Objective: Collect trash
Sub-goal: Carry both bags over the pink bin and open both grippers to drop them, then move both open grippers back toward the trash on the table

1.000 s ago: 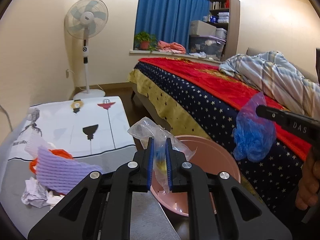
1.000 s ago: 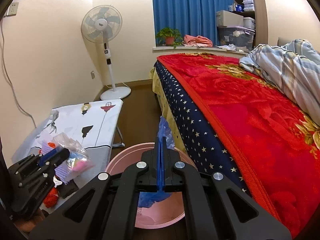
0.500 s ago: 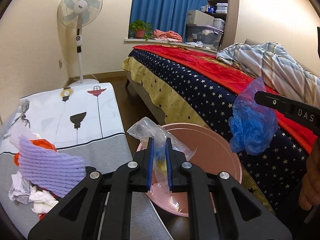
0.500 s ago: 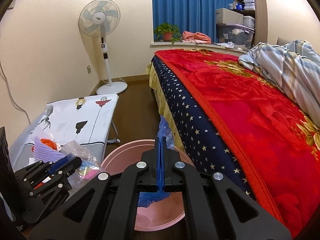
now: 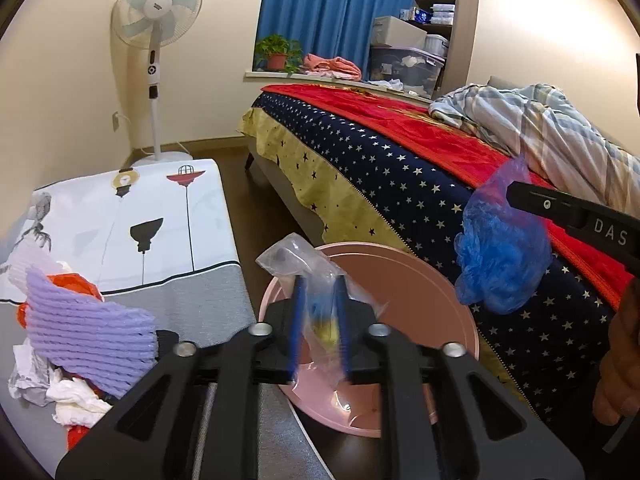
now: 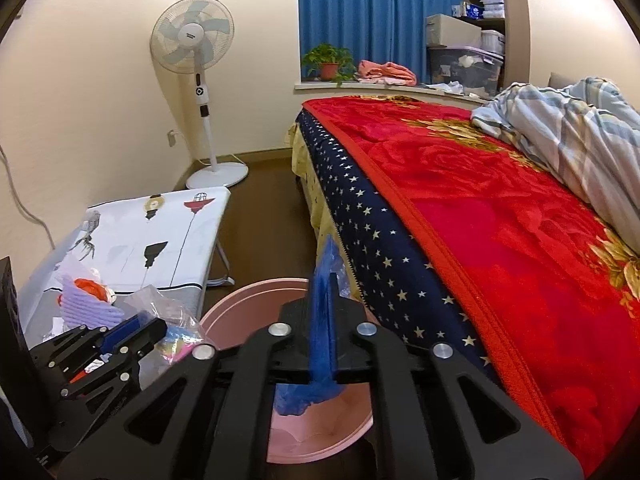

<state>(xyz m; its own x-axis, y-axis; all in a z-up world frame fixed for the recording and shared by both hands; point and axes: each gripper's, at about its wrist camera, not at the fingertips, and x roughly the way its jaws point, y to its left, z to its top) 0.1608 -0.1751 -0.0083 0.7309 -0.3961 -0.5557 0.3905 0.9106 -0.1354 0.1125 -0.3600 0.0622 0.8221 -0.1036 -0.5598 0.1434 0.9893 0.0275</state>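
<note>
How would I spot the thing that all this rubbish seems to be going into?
Find the big bed with the red blanket. On the dark floor beside it, next to the low table with the white printed cloth, sits a round pink plastic basin. It is the only open container there, directly beneath both grippers' bags.

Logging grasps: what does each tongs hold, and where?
Left tongs: clear plastic bag, pinched mid-body. Right tongs: blue plastic bag, pinched near its top.

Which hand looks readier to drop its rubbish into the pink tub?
Right, probably. The right gripper holds the blue bag directly above the pink basin; the left gripper's clear bag hangs near its rim.
</note>
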